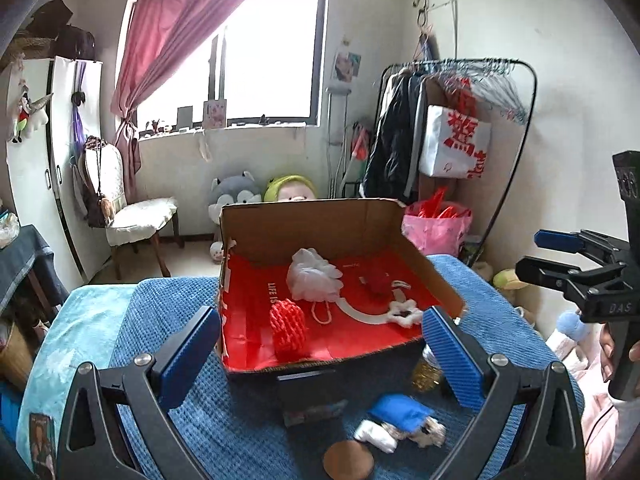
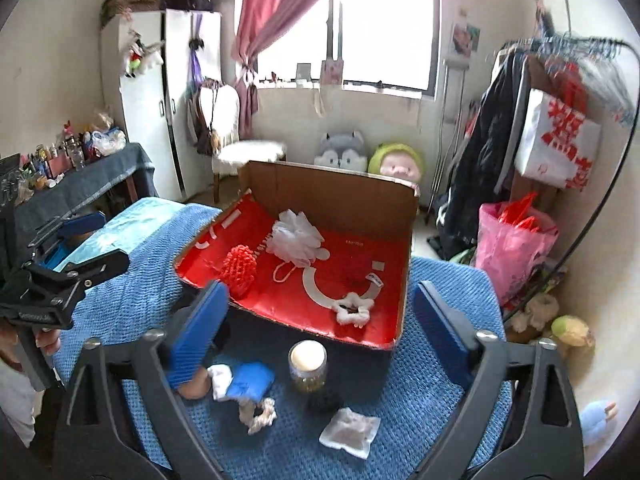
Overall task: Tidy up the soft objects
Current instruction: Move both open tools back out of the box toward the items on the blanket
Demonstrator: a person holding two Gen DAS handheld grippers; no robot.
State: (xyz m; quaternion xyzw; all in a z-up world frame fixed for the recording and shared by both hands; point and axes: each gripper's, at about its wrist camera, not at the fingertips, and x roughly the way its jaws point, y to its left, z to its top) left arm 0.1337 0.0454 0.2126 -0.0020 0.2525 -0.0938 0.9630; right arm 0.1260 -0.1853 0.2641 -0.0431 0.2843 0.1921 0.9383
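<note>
Left wrist view shows our left claw spread and empty, our right claw likewise spread at right, while the white loofah and red mesh ball sit inside the red-lined box at centre.

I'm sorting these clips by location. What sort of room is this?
Most likely a bedroom in a home: a white wardrobe, a clothes rack hung with garments and hangers, and plush toys on the floor below a curtained window.
</note>
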